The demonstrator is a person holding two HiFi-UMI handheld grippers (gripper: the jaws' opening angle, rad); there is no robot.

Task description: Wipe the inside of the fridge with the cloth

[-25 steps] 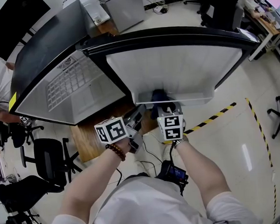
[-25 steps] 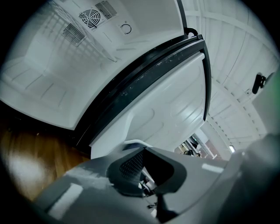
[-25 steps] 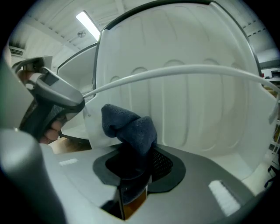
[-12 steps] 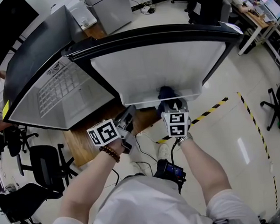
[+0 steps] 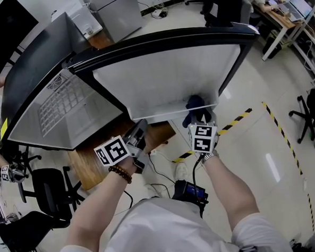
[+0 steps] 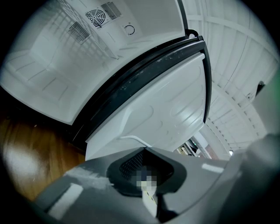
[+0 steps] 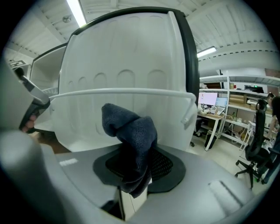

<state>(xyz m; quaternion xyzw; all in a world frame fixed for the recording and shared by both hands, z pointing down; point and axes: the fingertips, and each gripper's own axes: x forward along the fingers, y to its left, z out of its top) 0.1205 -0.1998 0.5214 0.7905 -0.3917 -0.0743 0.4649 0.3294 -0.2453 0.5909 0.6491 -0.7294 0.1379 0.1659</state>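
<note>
The dark cloth point(image 7: 131, 131) is clamped in the right tongs point(image 7: 133, 188), whose jaws are kept partly apart by its bunched folds. It is held up at the lower shelf rail point(image 7: 122, 92) of the open fridge door point(image 5: 165, 79) (actual contact cannot be confirmed). The left tongs point(image 6: 148, 192) are fully closed on nothing, just below that door. Wiping is judged under way on the door lining; the main compartment point(image 5: 66, 107), left of the door, seems still to be done.

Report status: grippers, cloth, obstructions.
Left gripper shut, empty. Right gripper shut on dark blue knitted cloth, at white fridge door, by shelf rail. Nothing blocking seen.
</note>
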